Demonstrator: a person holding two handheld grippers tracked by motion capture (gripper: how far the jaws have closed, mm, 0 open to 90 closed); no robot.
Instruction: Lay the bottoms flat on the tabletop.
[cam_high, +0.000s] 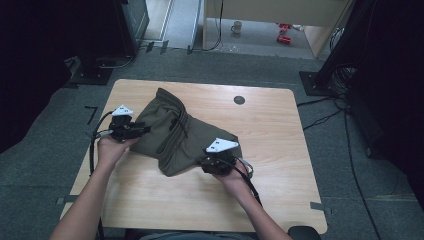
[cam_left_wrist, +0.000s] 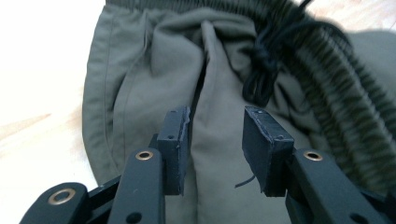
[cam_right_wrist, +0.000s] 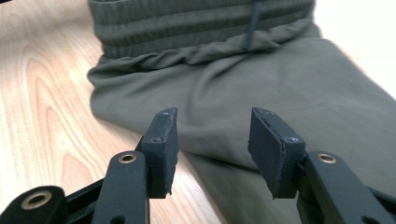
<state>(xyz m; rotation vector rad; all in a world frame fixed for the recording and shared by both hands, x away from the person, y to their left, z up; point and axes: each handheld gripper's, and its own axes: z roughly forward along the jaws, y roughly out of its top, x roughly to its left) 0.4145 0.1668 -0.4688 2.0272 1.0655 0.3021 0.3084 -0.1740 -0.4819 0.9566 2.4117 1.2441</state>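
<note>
One folded olive-green cloth garment (cam_high: 177, 135) lies diagonally on the light wooden table (cam_high: 270, 130), its ribbed waistband crossing the middle. Left gripper (cam_high: 145, 129) and right gripper (cam_high: 209, 161) flank it, jaws spread, pinching nothing.

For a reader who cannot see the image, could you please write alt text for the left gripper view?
Two black fingers of the left gripper stand apart, nothing pressed between them, just above a crumpled olive-green fabric garment. Its ribbed elastic waistband runs along the right with a black drawstring hanging from it, and the pale wooden table shows at the left.

My two grippers (cam_high: 131, 129) (cam_high: 216, 162) are black, each topped by a grey three-cornered plate, with brass rivets and trailing black cables.
</note>
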